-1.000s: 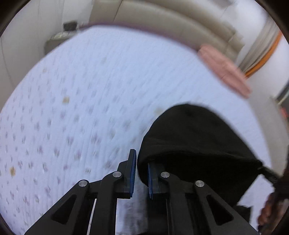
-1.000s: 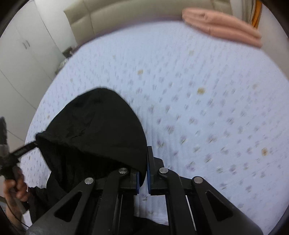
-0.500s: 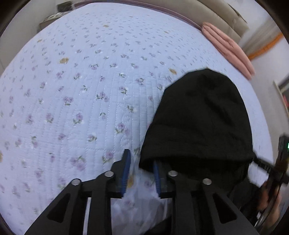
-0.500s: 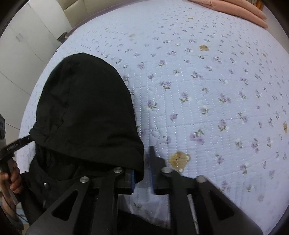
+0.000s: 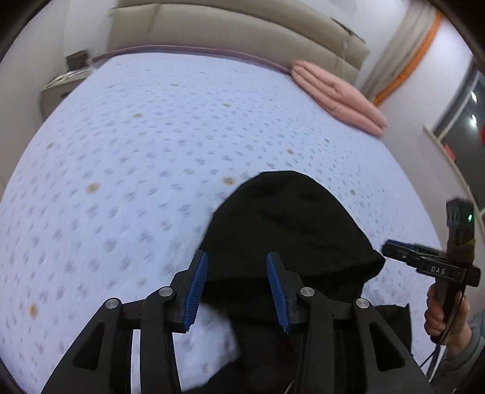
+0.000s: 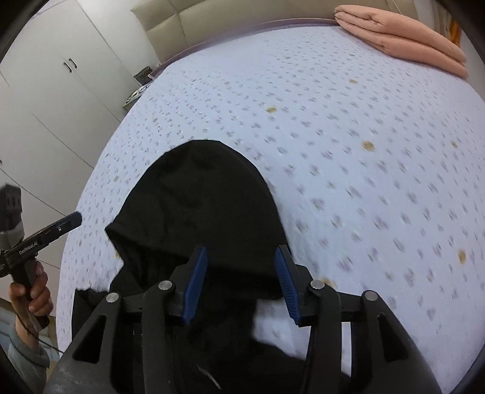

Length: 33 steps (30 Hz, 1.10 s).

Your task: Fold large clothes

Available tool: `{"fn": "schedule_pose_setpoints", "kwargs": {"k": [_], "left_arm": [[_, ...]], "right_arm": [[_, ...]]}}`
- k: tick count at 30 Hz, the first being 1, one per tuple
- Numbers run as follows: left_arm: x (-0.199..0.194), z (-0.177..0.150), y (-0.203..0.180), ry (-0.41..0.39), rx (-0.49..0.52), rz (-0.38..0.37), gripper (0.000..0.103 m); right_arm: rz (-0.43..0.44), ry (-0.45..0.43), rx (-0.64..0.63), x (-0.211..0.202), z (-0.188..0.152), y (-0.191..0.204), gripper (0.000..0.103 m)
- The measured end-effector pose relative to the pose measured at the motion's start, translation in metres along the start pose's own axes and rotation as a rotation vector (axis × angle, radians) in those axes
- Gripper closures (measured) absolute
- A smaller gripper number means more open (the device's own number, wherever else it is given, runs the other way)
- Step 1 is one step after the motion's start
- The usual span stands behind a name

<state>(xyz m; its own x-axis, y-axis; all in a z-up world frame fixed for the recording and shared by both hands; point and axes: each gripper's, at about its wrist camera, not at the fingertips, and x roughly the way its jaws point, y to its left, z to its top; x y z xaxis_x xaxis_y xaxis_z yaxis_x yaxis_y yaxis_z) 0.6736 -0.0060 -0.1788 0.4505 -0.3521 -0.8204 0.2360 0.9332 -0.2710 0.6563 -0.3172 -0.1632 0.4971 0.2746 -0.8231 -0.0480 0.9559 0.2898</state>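
A black hooded garment lies at the near edge of the bed, its hood spread flat on the quilt; it also shows in the right wrist view. My left gripper is open, its blue pads apart above the hood's left shoulder edge, holding nothing. My right gripper is open too, above the hood's right lower edge. Each gripper shows from the side in the other's view, the right one at the hood's right corner, the left one left of the hood. The garment's body hangs off the near edge, mostly hidden.
The bed has a pale blue flowered quilt. A folded pink blanket lies at the far right by the beige headboard; it also shows in the right wrist view. White wardrobes stand left. A nightstand is at the far left.
Both grippers have opened and let go of the hood's edges, then pulled back and up. The hood now lies flat on the quilt.
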Motion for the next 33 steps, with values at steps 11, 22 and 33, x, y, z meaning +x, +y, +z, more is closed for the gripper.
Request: {"fn": "schedule_pose_setpoints", "kwargs": {"k": [11,22,33], "left_arm": [[0.086,-0.037,0.013,0.218,0.003,-0.008,0.061],[0.037,-0.014,0.005,0.147,0.1,0.05,0.061],[0.065,0.034,0.038,0.181,-0.025,-0.055,0.053]], "right_arm": [[-0.059,0.167,-0.122,0.08,-0.03,0.009,0.054],[0.005,0.161,-0.096,0.048,-0.01,-0.004,0.052],[-0.023,0.11,-0.054,0.046,0.03,-0.02,0.037]]}}
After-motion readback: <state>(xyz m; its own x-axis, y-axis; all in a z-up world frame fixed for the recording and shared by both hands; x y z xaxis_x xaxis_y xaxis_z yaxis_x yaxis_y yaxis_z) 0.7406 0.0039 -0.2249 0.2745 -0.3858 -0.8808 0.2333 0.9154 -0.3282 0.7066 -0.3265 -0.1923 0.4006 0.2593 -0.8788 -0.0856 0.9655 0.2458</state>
